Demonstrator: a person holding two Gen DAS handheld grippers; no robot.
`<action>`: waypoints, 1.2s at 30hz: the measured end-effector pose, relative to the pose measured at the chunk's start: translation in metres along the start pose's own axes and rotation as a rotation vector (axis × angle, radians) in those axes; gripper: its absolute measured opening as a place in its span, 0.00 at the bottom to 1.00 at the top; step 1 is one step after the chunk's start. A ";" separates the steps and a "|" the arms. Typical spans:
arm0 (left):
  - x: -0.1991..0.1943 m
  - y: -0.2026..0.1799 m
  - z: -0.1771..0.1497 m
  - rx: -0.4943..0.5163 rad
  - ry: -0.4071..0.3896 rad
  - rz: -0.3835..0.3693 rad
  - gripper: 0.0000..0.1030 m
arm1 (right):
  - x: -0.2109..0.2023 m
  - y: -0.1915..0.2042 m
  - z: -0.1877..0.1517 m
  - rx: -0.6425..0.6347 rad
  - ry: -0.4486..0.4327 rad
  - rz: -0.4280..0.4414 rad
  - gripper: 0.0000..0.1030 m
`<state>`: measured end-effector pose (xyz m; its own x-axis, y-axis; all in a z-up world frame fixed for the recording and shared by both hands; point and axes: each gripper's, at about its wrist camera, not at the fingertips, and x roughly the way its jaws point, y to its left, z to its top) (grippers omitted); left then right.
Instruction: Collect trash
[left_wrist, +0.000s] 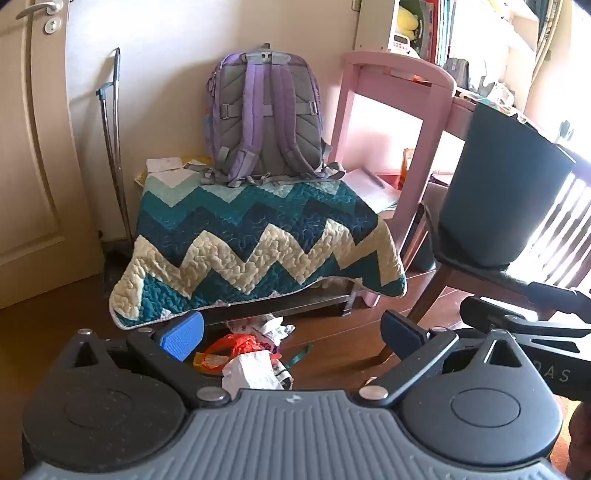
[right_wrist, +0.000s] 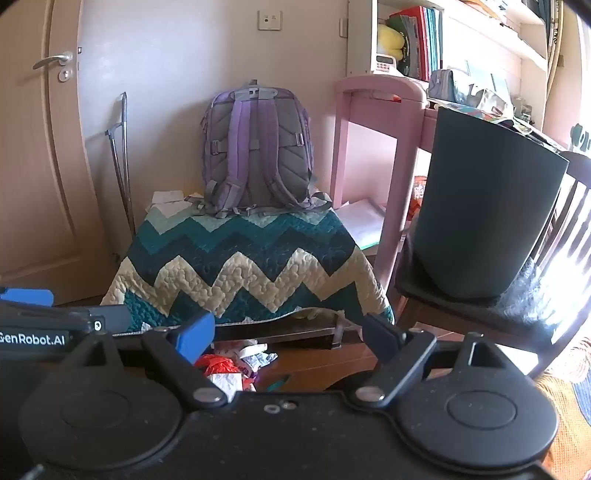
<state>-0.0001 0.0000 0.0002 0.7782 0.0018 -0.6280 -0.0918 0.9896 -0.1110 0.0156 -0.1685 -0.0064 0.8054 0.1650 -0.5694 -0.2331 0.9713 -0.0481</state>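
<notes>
Both the left gripper (left_wrist: 291, 334) and right gripper (right_wrist: 288, 336) hover with fingers spread apart and empty above a pile of crumpled trash (left_wrist: 251, 354) on the wooden floor, near a quilt-draped bench (left_wrist: 255, 240), left of a dark bin (right_wrist: 484, 206) standing on a chair (right_wrist: 461, 306).

Right tool (right_wrist: 291, 338) gapes above floor trash (right_wrist: 236, 363); dark bin (right_wrist: 487, 206) on chair (right_wrist: 461, 306)

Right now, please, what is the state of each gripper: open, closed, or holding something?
Left gripper: open, holding nothing; the trash pile lies on the floor beyond it.
Right gripper: open, holding nothing.
</notes>
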 end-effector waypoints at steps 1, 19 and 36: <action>0.000 0.000 0.000 0.004 -0.002 0.000 1.00 | 0.001 0.001 0.001 -0.004 -0.003 -0.002 0.85; -0.005 0.002 0.002 0.020 0.060 0.027 1.00 | -0.001 -0.002 0.003 0.007 0.039 -0.001 0.85; -0.012 0.003 0.010 0.027 0.108 0.018 1.00 | -0.002 0.001 0.005 0.004 0.119 0.000 0.85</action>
<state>-0.0034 0.0046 0.0152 0.7050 0.0052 -0.7092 -0.0872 0.9930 -0.0794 0.0160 -0.1673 -0.0014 0.7349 0.1440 -0.6627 -0.2307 0.9720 -0.0446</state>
